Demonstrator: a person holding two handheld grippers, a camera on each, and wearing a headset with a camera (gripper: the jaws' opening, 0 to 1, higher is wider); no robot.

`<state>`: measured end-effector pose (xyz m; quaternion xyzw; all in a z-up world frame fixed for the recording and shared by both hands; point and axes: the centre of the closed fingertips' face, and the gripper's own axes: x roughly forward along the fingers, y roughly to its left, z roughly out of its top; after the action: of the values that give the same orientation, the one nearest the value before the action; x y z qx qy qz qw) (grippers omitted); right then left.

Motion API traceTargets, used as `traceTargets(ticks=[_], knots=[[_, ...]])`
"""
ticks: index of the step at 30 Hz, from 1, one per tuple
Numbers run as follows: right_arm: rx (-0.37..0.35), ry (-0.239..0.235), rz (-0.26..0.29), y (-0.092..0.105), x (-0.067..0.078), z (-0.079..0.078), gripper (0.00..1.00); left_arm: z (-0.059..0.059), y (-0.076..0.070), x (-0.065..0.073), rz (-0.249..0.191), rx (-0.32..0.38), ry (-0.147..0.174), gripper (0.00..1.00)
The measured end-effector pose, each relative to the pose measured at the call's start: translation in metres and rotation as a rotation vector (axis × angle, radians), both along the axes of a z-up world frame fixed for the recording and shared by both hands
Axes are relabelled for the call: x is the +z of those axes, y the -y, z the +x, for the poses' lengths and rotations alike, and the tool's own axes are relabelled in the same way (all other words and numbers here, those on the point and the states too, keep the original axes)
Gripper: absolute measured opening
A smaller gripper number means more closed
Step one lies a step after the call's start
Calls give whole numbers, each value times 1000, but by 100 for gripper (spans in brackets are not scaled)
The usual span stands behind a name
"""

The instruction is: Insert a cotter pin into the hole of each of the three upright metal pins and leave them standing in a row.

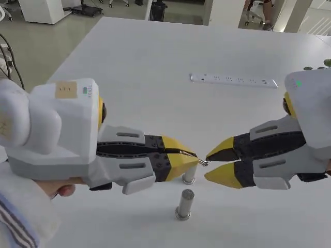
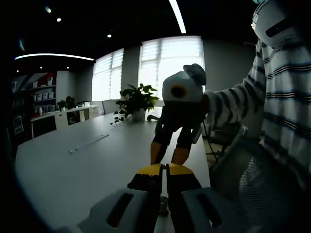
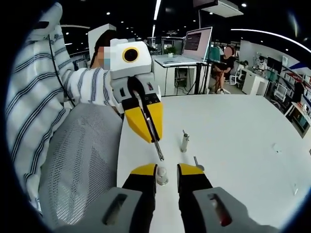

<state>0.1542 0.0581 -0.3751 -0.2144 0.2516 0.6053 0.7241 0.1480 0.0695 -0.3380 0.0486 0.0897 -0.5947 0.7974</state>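
My left gripper [image 1: 195,157] is shut on a thin cotter pin [image 1: 192,154], whose tip juts toward the right gripper. My right gripper [image 1: 207,165] faces it, open, its yellow tips almost touching the cotter pin's end. Just below them stands a short upright metal pin [image 1: 189,177]; a second metal pin [image 1: 184,204] stands nearer me. In the right gripper view, a metal pin's top [image 3: 161,175] sits between my right gripper's [image 3: 166,170] jaws, the cotter pin [image 3: 156,143] points down at it, and two more upright pins [image 3: 184,141] [image 3: 196,163] stand beyond.
A white power strip [image 1: 232,80] lies farther back on the white table [image 1: 129,77]. A grey mesh chair back [image 3: 82,160] is beside the table edge, next to the person's striped sleeve [image 3: 39,87]. A potted plant [image 2: 136,99] stands at the far end.
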Motion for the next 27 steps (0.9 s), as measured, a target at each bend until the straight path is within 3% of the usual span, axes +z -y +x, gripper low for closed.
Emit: traceTargets(ticks=[8, 12, 19, 27], knots=[[32, -47, 20, -7, 0, -11, 8, -5, 3, 3, -7, -28, 16, 0], [33, -46, 35, -10, 3, -13, 2, -7, 4, 3, -6, -42, 13, 0], [56, -56, 29, -12, 2, -18, 1, -10, 4, 2, 0, -57, 6, 0], [72, -75, 63, -15, 11, -22, 0, -11, 3, 2, 1, -61, 10, 0]])
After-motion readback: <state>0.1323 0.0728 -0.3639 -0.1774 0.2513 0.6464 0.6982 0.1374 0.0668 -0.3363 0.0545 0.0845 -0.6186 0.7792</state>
